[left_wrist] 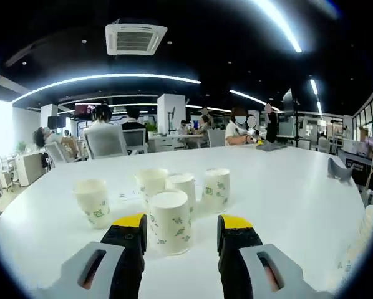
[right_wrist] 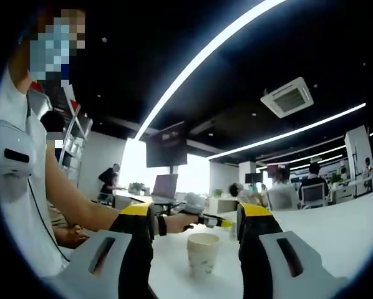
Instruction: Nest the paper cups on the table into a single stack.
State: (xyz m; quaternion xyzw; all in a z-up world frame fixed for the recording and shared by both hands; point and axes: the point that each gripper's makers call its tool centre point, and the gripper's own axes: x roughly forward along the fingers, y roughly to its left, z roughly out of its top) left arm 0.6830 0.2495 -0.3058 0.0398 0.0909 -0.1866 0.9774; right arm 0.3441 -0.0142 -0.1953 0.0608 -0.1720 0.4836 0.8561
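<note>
Several white paper cups with green print stand upright on the white table (left_wrist: 286, 187). The nearest cup (left_wrist: 170, 221) stands between the fingers of my left gripper (left_wrist: 182, 235), which is open, with a gap on the cup's right. Behind it stand three cups in a row (left_wrist: 151, 185) (left_wrist: 181, 187) (left_wrist: 216, 190), and one more cup (left_wrist: 92, 202) off to the left. In the right gripper view another cup (right_wrist: 203, 254) stands between the fingers of my right gripper (right_wrist: 196, 232), also open and not touching it. Beyond that cup a hand holds the left gripper (right_wrist: 202, 219).
A small grey object (left_wrist: 339, 169) lies on the table at the far right. Office chairs (left_wrist: 105, 142) and seated people line the table's far edge. The person's arm and white shirt (right_wrist: 24, 187) fill the left of the right gripper view.
</note>
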